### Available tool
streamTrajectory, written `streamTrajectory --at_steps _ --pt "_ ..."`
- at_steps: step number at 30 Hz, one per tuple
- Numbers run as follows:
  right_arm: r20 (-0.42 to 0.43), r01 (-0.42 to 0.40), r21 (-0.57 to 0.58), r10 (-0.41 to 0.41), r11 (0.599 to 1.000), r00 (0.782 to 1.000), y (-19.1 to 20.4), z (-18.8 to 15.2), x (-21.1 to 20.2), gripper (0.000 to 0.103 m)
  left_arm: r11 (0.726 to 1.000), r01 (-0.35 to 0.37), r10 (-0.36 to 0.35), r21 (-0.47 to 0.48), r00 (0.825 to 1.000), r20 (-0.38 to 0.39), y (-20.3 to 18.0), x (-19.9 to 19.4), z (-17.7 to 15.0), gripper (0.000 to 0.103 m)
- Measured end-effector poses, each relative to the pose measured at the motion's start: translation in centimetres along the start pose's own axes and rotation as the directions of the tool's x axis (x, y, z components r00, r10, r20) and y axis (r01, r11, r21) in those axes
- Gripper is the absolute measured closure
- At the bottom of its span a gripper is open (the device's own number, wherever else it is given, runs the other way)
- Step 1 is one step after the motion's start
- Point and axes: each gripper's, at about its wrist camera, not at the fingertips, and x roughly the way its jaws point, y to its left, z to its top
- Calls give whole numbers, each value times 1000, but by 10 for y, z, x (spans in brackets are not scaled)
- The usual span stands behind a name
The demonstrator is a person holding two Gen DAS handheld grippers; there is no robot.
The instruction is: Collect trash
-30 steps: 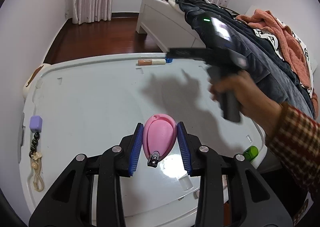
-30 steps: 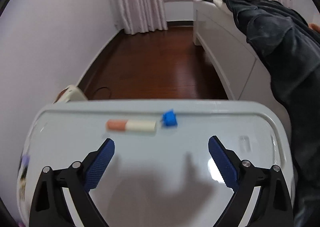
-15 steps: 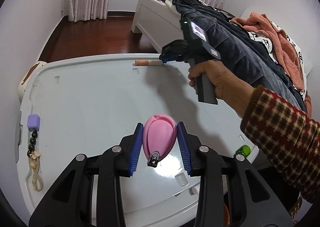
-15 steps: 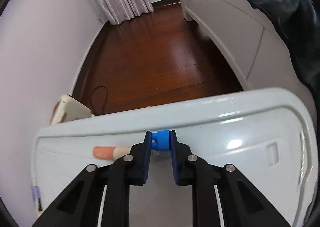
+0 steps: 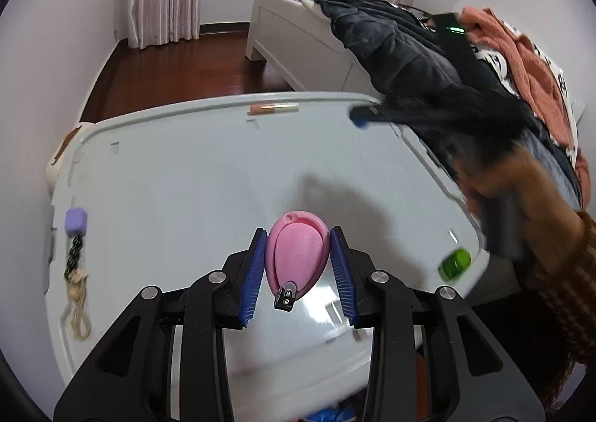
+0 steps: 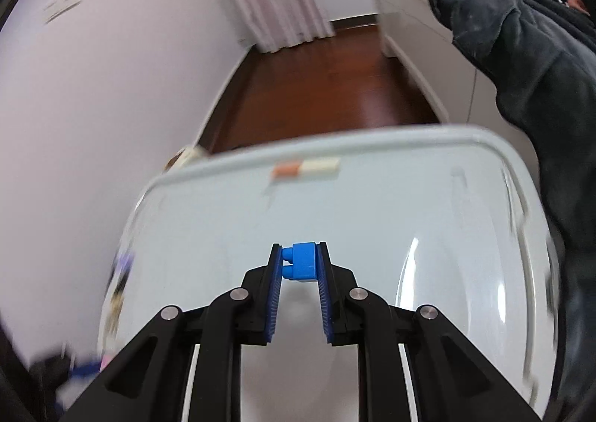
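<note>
My left gripper [image 5: 298, 239] is shut on a pink teardrop-shaped nail clipper [image 5: 298, 254], held above the pale blue lid [image 5: 186, 180]. My right gripper [image 6: 300, 254] is shut on a small blue toy brick [image 6: 303, 265], lifted off the lid [image 6: 391, 217]. In the left wrist view the right gripper [image 5: 359, 116] is a blur near the lid's far right corner, with a hand [image 5: 503, 180] in a checked sleeve holding it. A pink and cream tube [image 5: 273, 108] lies at the lid's far edge; it also shows as the tube [image 6: 305, 168] in the right wrist view.
A purple cube on a beaded cord [image 5: 76, 247] lies at the lid's left side. A green object [image 5: 454, 262] sits at the right edge. A bed piled with dark and orange clothes [image 5: 428, 60] stands to the right. Wooden floor [image 5: 178, 75] lies beyond.
The right gripper closed on the blue brick at the lid's far edge, then lifted it and pulled back toward the right. The left gripper kept its hold on the nail clipper.
</note>
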Motion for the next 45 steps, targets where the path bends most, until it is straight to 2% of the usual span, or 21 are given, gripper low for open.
streamTrajectory --at_steps 3,5,6,9,11,13,15,16,18,19,20,23,28,42,45 --pt "-41 -34 -60 32 998 999 23 -62 -32 85 1000 -8 9 23 1000 -20 -23 -12 -30 69" --pt "-99 -64 -86 55 994 994 34 -117 -50 85 1000 5 -4 8 998 -55 -40 -17 -63 69" --pt "-123 -75 -93 64 993 990 36 -131 -53 85 1000 17 -18 -11 996 -83 -47 -17 -81 69" --pt "-241 -110 -104 82 988 967 47 -205 -56 85 997 39 -50 -67 981 -187 -69 -9 -135 69" --pt "-315 -119 -98 83 988 945 50 -248 -50 85 996 20 -40 -81 965 -260 -78 2 -162 69" --pt "-366 -110 -87 71 990 928 49 -279 -42 85 998 -15 -5 -68 955 -295 -84 8 -176 69" --pt "-401 -90 -62 58 994 914 44 -301 -35 82 997 -54 35 -56 953 -300 -87 10 -179 67" --pt "-414 -81 -49 54 996 909 41 -306 -32 81 996 -66 46 -56 952 -303 -87 10 -180 65" --pt "-424 -58 -12 48 998 904 34 -312 -28 63 995 -88 70 -45 949 -306 -89 12 -180 51" --pt "-436 -37 0 33 999 900 31 -311 -25 47 994 -102 85 -42 948 -307 -90 11 -183 46" --pt "-428 -22 11 25 1000 904 28 -316 -29 37 992 -119 100 -42 945 -311 -92 14 -181 42" --pt "-392 4 49 15 999 920 22 -312 -32 22 989 -146 127 -37 939 -318 -91 17 -182 41" --pt "-382 -8 106 48 994 923 16 -310 -36 19 984 -171 149 -44 938 -314 -85 15 -184 41" --pt "-365 -29 68 52 997 929 19 -304 -38 16 976 -218 203 -25 941 -272 -84 12 -166 41" --pt "-356 -39 76 63 996 932 19 -299 -41 16 974 -227 218 -18 950 -222 -83 6 -155 40"
